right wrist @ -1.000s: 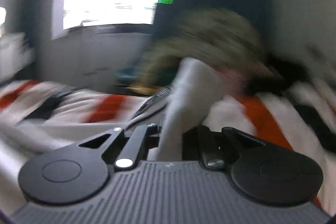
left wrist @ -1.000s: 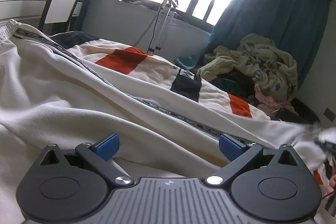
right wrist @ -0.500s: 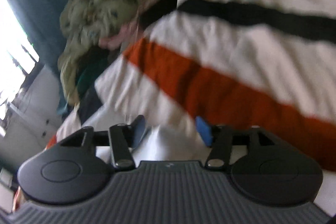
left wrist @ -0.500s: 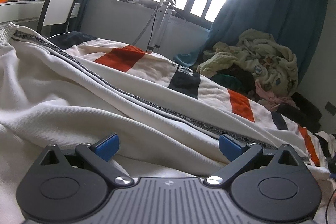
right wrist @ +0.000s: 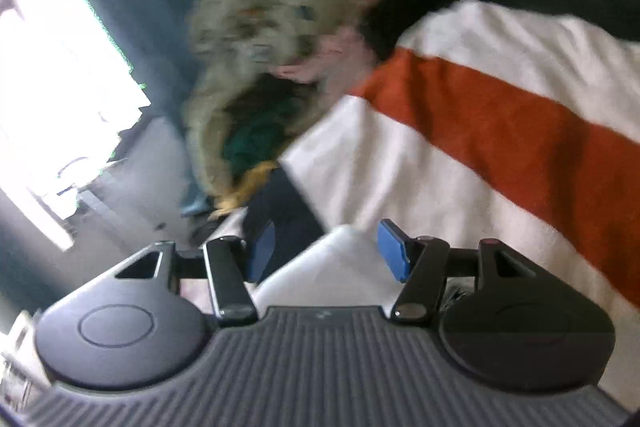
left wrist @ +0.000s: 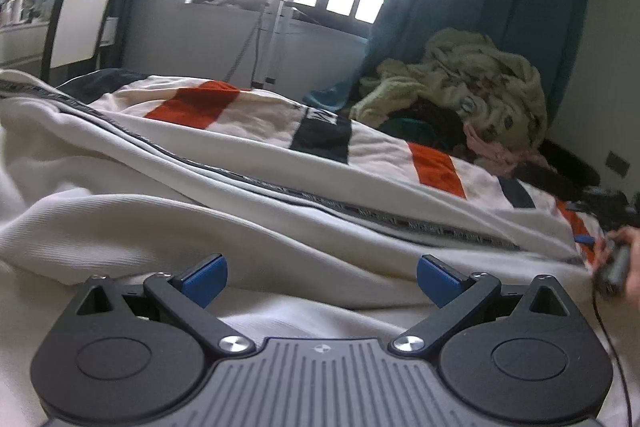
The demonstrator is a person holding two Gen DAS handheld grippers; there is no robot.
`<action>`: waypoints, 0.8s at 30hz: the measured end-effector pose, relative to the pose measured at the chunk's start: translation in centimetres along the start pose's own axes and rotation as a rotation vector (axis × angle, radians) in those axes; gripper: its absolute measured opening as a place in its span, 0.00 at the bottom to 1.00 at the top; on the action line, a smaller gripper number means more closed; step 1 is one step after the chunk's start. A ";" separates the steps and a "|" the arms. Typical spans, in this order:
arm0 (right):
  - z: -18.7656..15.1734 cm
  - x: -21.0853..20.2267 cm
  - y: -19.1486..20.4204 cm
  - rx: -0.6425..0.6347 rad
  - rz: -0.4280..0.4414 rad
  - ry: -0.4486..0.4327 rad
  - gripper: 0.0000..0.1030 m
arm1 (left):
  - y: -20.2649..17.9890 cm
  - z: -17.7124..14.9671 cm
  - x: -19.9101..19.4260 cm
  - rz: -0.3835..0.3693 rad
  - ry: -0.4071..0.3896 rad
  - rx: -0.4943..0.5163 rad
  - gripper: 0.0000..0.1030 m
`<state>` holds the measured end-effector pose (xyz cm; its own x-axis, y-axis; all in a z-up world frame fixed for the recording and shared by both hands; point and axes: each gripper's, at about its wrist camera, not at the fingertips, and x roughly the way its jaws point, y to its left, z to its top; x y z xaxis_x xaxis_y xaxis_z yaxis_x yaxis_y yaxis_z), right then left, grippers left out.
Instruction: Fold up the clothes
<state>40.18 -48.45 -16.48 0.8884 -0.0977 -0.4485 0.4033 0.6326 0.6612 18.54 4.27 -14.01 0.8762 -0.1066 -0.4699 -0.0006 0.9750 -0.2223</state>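
White trousers [left wrist: 168,203] with a dark lettered side stripe lie spread across the bed in the left wrist view. My left gripper [left wrist: 320,277] is open, low over the white cloth, holding nothing. My right gripper [right wrist: 326,251] is open and tilted, with a corner of the white cloth [right wrist: 336,259] lying loose between its blue pads. In the left wrist view the right gripper's tip [left wrist: 612,267] and a hand show at the far right edge, by the trouser hem.
The bed has a white cover with orange and black stripes [left wrist: 436,167] [right wrist: 500,115]. A pile of other clothes [left wrist: 472,95] [right wrist: 272,39] sits at the far end by blue curtains. A white chair [left wrist: 80,23] and a window are behind.
My right gripper has let go of the white cloth, opened, and rolled to the side. The trouser leg has dropped flat onto the bed. My left gripper has stayed open and nearly still.
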 end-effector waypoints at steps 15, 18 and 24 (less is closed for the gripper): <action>3.1 4.3 -4.4 0.138 0.634 0.474 0.59 | -0.8 -0.8 1.3 -0.007 0.021 0.043 0.99; 3.1 4.1 -3.4 0.144 0.685 0.482 0.59 | -0.9 -0.8 1.6 -0.001 0.027 0.048 0.99; 0.0 6.4 1.1 -0.037 0.399 0.541 0.70 | -1.1 -1.1 1.9 0.010 0.036 0.071 0.99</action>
<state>46.36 -48.33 -18.63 0.7286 0.5422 -0.4186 0.0501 0.5673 0.8220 19.70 2.76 -15.56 0.8586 -0.1020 -0.5025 0.0257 0.9873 -0.1565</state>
